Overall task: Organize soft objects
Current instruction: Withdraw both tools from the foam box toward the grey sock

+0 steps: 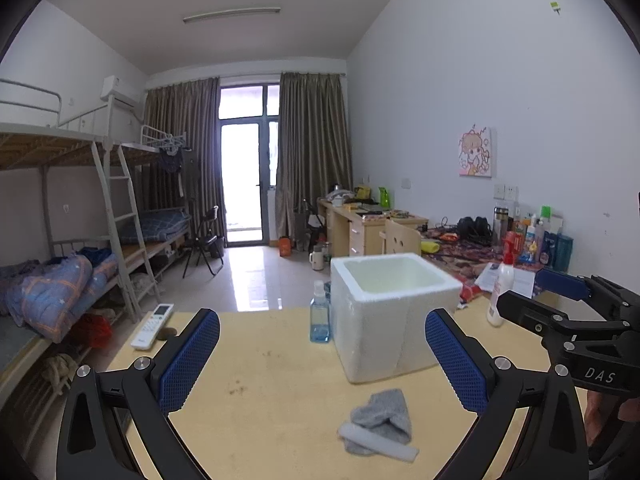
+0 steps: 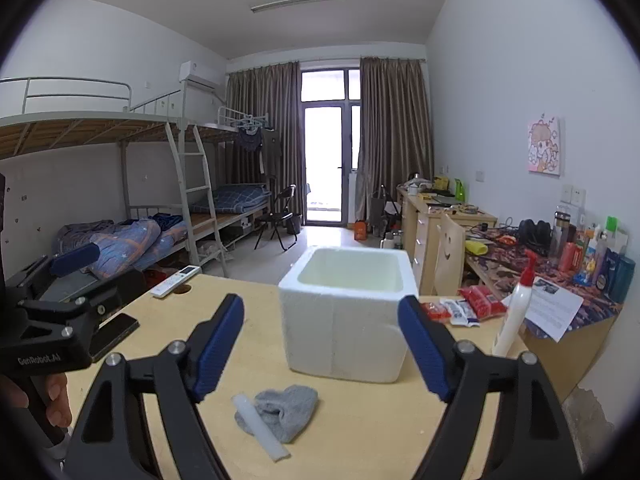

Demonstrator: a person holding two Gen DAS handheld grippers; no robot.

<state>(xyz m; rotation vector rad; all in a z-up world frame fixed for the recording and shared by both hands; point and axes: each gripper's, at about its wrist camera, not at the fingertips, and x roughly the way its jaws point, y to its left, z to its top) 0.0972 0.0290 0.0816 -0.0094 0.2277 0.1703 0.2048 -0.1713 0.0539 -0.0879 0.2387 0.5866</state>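
Left wrist view: desk (image 1: 280,392) of pale wood, nothing moved into place yet as far as can be judged. The foam box (image 1: 394,312) stands toward the far edge of the desk, open at the top, and its inside looks empty from both views. A grey sock (image 1: 384,420) lies crumpled near the near edge, in front of the box and apart from it, with a white foam strip (image 1: 378,442) resting across its near side, touching it. The left gripper (image 1: 322,360) hangs above the near edge, jaws spread wide and holding nothing. Right wrist view: the right gripper (image 2: 320,346) is likewise spread wide and empty, hovering over the near edge with the sock below and between its fingers. Neither claw touches the sock or the strip. Other items on the desk: a blue spray bottle (image 1: 320,314) just beside the box's left wall, a white bottle with a red cap (image 2: 516,304) near the right edge, a remote control (image 1: 153,326) at the far left corner, red and white packets (image 2: 468,306) by the far right. Judgement: task at its start; sock and strip both left to pick up, the box being the likely place for them.
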